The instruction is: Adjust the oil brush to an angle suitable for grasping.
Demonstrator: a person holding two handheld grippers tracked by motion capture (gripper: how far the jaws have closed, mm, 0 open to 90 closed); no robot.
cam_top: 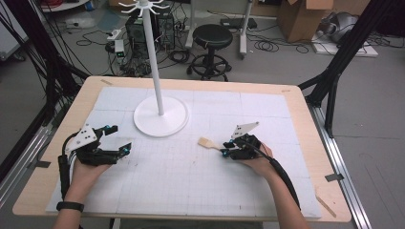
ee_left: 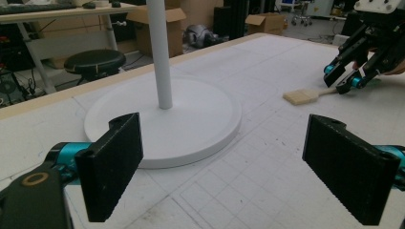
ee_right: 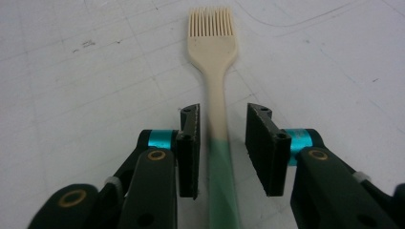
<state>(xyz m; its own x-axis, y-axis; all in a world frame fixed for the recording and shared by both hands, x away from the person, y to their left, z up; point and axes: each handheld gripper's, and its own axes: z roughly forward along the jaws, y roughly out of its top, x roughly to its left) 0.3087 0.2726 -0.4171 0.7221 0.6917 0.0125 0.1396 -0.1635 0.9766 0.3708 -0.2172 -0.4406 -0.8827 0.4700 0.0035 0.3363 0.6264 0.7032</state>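
Observation:
A cream silicone pastry brush [cam_top: 208, 142] with a green handle end lies flat on the white gridded mat [cam_top: 191, 181], its bristles pointing away from my right gripper [cam_top: 224, 151]. In the right gripper view the brush [ee_right: 212, 43] runs between the jaws of that gripper [ee_right: 222, 114], with a thin gap on each side; the pads do not press on it. From the left gripper view, the brush [ee_left: 301, 97] and the right gripper [ee_left: 343, 80] are seen far off. My left gripper [cam_top: 120, 139] rests at the mat's left, wide open [ee_left: 222, 167] and holding nothing.
A white stand with a round base [cam_top: 161, 117] and a tall pole [cam_top: 153, 57] rises at the mat's back middle, close ahead of the left gripper [ee_left: 191, 119]. Beyond the table are a black stool [cam_top: 212, 36], cables and cardboard boxes [cam_top: 305, 16].

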